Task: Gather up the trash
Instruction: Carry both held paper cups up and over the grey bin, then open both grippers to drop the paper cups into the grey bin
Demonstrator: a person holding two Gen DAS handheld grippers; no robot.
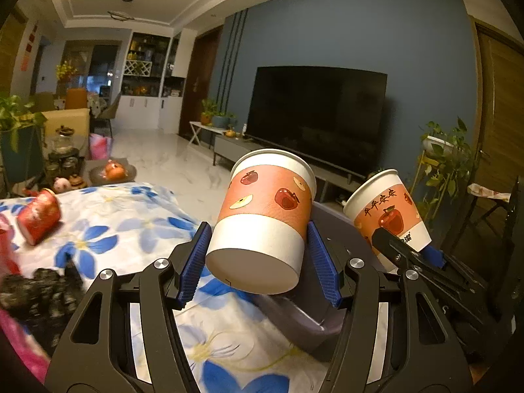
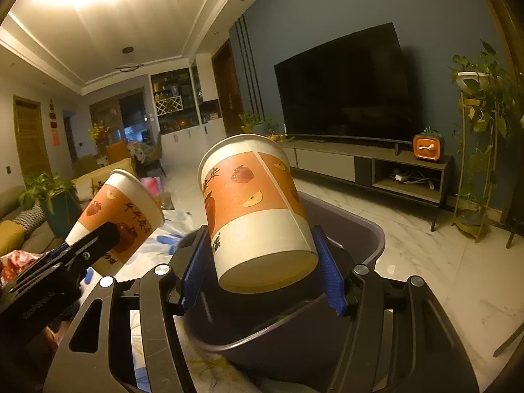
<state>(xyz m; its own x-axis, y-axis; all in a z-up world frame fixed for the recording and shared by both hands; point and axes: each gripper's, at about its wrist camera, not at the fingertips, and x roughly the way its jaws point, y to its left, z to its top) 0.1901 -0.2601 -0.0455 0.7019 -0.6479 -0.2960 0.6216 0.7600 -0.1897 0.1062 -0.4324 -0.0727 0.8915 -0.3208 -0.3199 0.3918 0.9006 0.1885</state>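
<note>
Left claw (image 1: 258,255) grips cup (image 1: 262,219) (tilted) above bin rim (image 1: 327,324).

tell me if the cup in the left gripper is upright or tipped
Tipped. The cup leans with its base toward the camera and its rim away, clamped between the left gripper pads above the bin.

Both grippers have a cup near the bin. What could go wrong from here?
1. The left gripper holds its paper cup tilted near the base; it could slip out early onto the floral cloth.
2. The right gripper and its cup sit close beside the left one: they may collide over the dark bin.
3. A release from this tilt may bounce off the bin's rim.
</note>
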